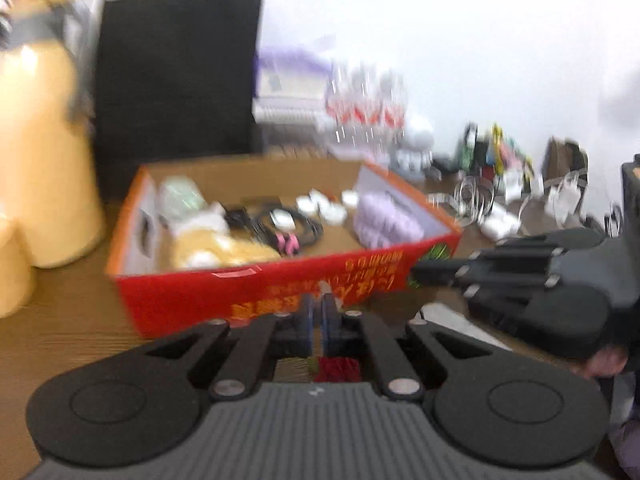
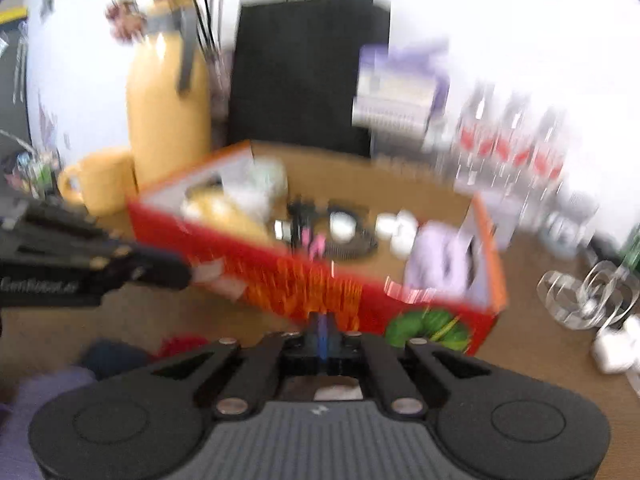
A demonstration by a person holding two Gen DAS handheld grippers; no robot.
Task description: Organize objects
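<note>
With the jaws of the left gripper (image 1: pixel 318 312) and the right gripper (image 2: pixel 323 330) pressed together on nothing, the red box (image 1: pixel 256 288) just ahead of both could be bumped and pushed along the table (image 1: pixel 68 312), and the things inside could be spilled.

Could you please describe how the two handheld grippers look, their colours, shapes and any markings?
Both the left gripper and the right gripper are black, with angled linkage bars joined by silver rivets, two round discs on a grey ribbed body, and blue pads on the fingers. White lettering, too blurred to read, marks the left gripper's side in the right wrist view.
</note>
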